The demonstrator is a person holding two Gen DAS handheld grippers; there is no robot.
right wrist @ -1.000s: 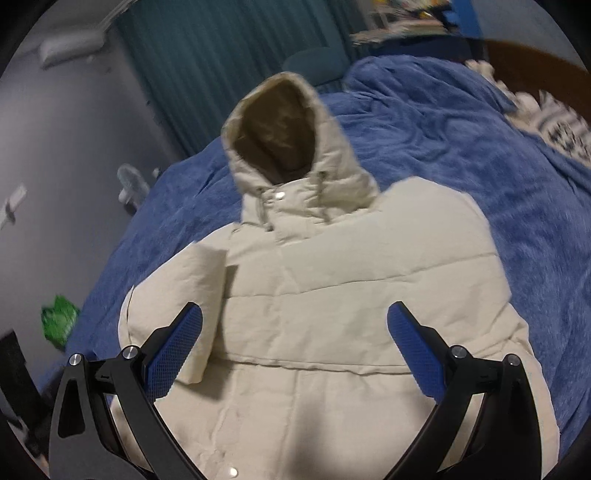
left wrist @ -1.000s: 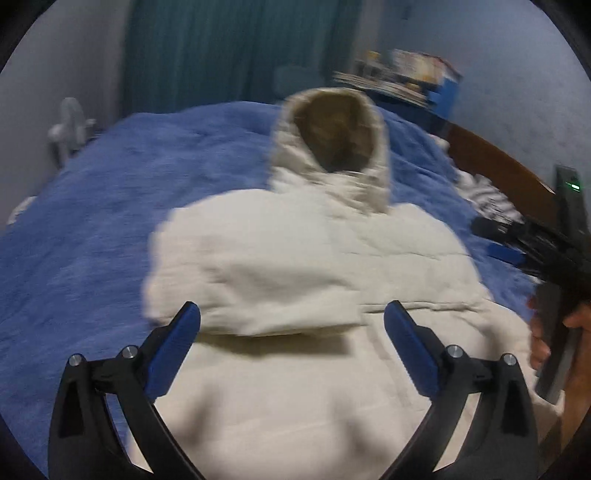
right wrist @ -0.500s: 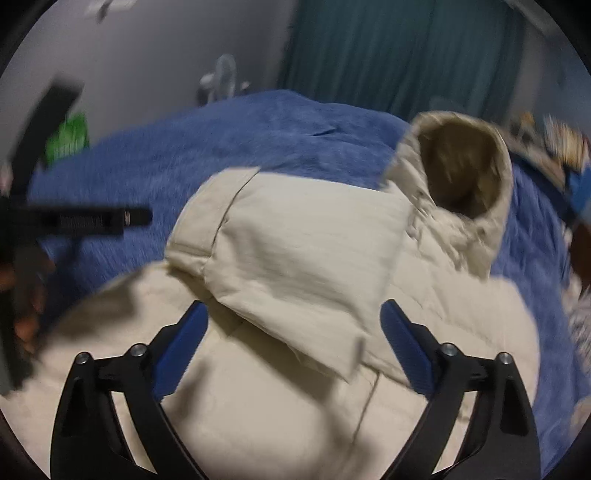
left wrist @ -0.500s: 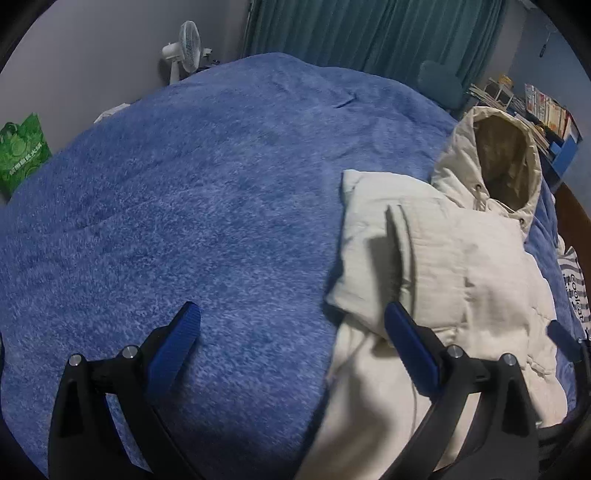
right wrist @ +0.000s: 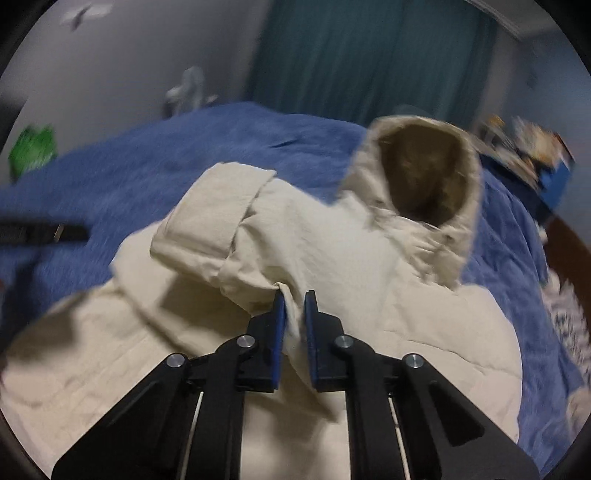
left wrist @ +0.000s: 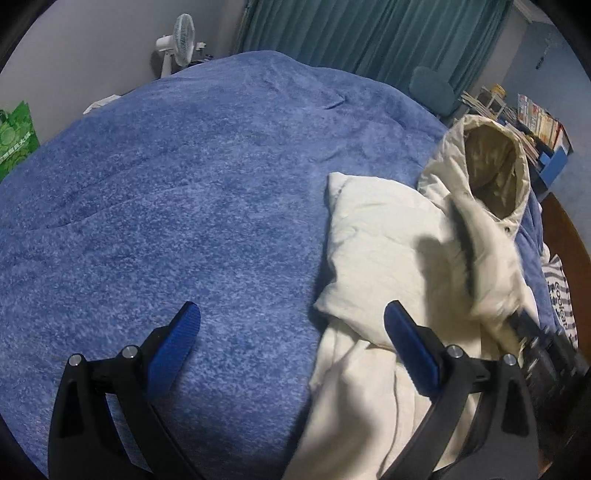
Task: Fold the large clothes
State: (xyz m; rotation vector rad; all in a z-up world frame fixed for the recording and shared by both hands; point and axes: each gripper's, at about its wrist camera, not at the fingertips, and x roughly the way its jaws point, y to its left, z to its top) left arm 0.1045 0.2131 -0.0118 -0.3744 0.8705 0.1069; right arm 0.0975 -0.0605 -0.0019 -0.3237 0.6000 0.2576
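Observation:
A cream hooded puffer jacket lies face up on the blue bed cover, hood at the far end. One sleeve is folded across the chest. My right gripper is shut on a fold of the jacket's fabric at the sleeve edge. In the left wrist view the jacket lies to the right. My left gripper is open and empty over the bed cover, at the jacket's left edge. The right gripper shows blurred at the right, holding the cloth.
A white fan and a green bag stand at the left of the bed. Teal curtains hang behind. A shelf with books and a striped garment are at the right.
My right gripper went from open to shut on the jacket fabric by the folded sleeve. My left gripper swung left off the jacket and stays open over the bed cover.

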